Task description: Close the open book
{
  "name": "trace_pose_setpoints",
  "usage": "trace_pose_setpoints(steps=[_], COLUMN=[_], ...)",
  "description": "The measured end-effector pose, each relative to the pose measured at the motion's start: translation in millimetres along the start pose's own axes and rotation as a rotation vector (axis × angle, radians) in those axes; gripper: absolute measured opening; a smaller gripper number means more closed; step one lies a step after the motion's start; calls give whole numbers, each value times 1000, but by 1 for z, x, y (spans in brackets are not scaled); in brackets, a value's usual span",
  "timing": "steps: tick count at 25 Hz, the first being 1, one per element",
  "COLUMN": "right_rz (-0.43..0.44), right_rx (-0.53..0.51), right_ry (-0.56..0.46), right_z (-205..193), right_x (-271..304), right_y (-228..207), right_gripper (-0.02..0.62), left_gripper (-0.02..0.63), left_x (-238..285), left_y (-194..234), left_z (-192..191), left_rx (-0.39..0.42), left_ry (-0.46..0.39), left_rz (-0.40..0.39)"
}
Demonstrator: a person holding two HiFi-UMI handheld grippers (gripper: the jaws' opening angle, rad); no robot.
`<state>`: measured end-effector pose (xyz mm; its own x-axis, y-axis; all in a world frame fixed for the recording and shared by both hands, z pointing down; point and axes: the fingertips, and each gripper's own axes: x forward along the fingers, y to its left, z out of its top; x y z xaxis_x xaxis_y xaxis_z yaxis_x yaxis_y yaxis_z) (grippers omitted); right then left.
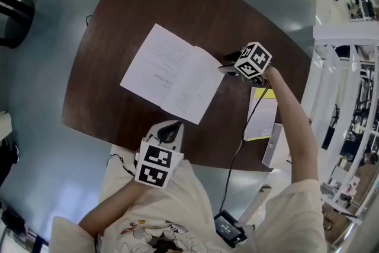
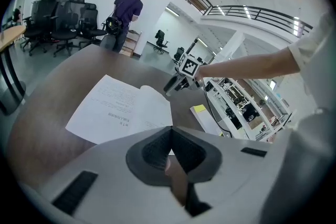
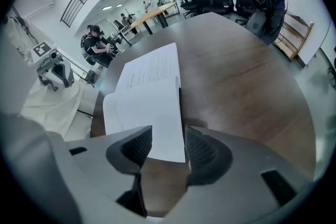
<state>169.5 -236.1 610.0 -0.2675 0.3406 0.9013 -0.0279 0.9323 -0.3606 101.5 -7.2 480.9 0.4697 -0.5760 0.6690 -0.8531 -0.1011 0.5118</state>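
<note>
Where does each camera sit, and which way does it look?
Head view: on the person's head, looking down at the open book on the table; arms, left gripper, right gripper show.
Left gripper view: on the left gripper, facing across the book toward the right gripper; its shut jaws show.
Right gripper view: on the right gripper, facing over the book toward the left gripper; its parted jaws show.
Shared: both gripper views see the book, from opposite sides.

Dark wooden table (image 1: 177,3), grey floor (image 1: 41,109), black office chairs (image 2: 63,26), balcony railing (image 2: 262,12)
</note>
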Motion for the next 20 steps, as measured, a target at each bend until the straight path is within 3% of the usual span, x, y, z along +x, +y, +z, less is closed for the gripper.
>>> trace_pose_setpoints(steps=[14, 20], right_rz=[169, 238], right_rx=[-12, 56], right_ry=[92, 95], right_z=[-29, -31], right_x=[43, 31], right_y=[-3, -1], right_gripper=[203, 103], left_gripper=[6, 6], left_x=[20, 23], left_y=[10, 3], left_z=[-9, -4], left_rx=[-33, -22], left_ry=[63, 55], left_rz=[29, 25])
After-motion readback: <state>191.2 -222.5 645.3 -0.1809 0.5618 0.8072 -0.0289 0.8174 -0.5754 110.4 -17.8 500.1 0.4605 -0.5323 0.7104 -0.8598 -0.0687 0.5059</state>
